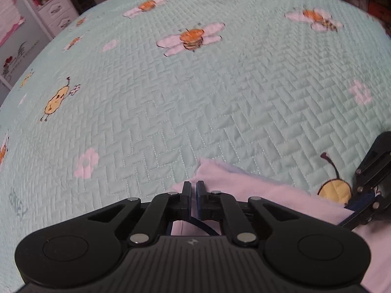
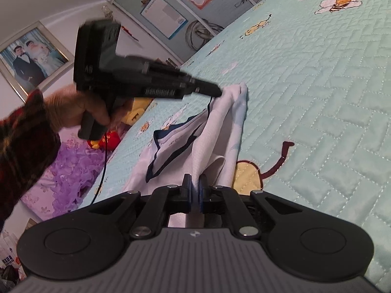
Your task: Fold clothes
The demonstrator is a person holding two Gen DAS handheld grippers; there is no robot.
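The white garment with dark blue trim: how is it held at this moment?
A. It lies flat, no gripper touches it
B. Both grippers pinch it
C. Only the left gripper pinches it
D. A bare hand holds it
B: the right gripper is shut on the white garment, and the left gripper pinches its far end.

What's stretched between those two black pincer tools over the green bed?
In the right wrist view, a white garment with navy trim spans from the left gripper to the right gripper.

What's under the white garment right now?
The mint quilted bedspread lies under the white garment, and a yellow bee print shows partly from beneath its edge. Both grippers, left and right, pinch the cloth. The covered part of the print is hidden.
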